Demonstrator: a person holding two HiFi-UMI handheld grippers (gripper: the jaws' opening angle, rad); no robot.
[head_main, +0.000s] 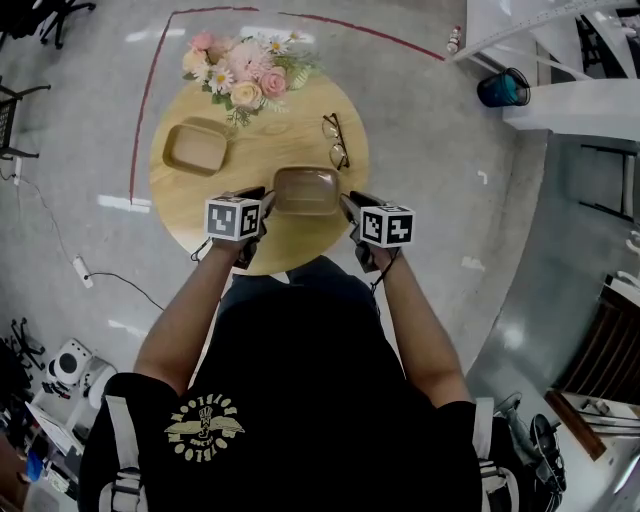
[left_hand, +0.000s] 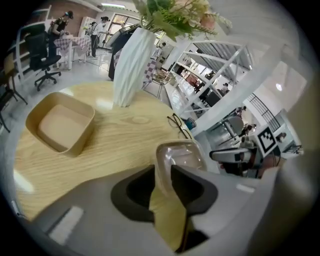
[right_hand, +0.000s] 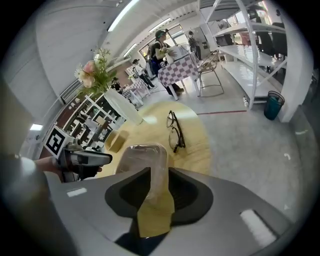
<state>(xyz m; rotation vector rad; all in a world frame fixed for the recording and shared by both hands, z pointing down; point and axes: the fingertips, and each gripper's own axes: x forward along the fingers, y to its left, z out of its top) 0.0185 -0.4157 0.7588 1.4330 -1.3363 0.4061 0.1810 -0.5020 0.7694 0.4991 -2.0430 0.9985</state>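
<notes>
The tray (head_main: 305, 190) sits over the near part of the round worktop (head_main: 190, 225), held from both ends. The left gripper (head_main: 268, 200) has its jaws closed on the tray's left end wall, and the right gripper (head_main: 345, 203) has its jaws closed on the right one. Each gripper view shows a pale wooden wall pinched between the jaws, with a clear glossy cover (left_hand: 177, 152) over the top. Whether the tray rests on the wood or hangs just above it cannot be told.

It looks light and stiff, with thin walls. The cover is probably slick, so the wooden end walls are the better hold, and the tray should be kept level.

Further back lie a second tray (head_main: 197, 147), open and empty, a pair of glasses (head_main: 336, 140) and a vase of flowers (head_main: 245, 70) at the far edge.
</notes>
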